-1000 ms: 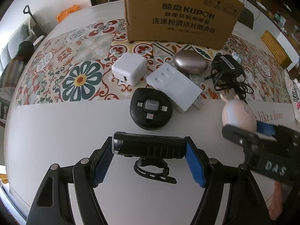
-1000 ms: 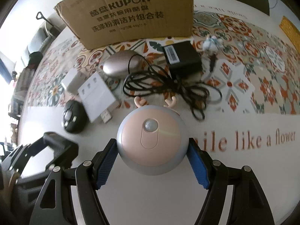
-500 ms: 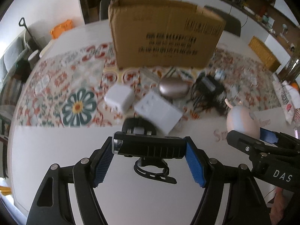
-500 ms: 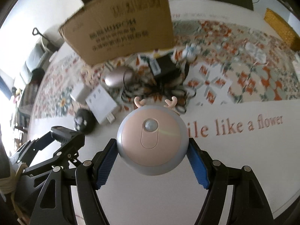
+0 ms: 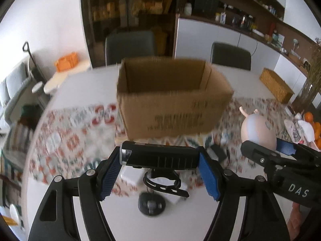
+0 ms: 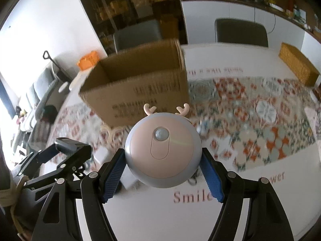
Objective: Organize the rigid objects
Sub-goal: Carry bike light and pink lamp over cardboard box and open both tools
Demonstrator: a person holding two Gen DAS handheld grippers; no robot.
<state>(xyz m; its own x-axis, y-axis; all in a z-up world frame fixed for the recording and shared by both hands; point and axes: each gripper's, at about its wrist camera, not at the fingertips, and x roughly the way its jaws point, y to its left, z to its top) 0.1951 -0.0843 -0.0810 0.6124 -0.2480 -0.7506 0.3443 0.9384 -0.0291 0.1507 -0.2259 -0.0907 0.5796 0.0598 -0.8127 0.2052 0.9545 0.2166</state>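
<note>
My left gripper [image 5: 159, 171] is shut on a black bike light [image 5: 159, 157] with a strap mount hanging under it, held crosswise above the table. My right gripper [image 6: 163, 175] is shut on a round pink night light with antlers [image 6: 163, 150]. That night light [image 5: 257, 130] and the right gripper [image 5: 280, 160] also show at the right of the left wrist view. An open cardboard box [image 5: 170, 96] stands ahead on the patterned table runner, its inside visible and empty as far as I see. The left gripper with the bike light [image 6: 70, 150] appears low left in the right wrist view.
On the table [image 5: 120, 217] below lie a round black cable reel [image 5: 151, 202], white chargers [image 5: 131, 175] and a black power adapter [image 5: 217, 153], all blurred. A wicker basket [image 5: 276, 87] sits far right. Two dark chairs [image 5: 130, 46] stand behind the table.
Both grippers have risen with their objects and tilted up. The box's open top and the room behind have come into view, and the items on the table have dropped low in the frame.
</note>
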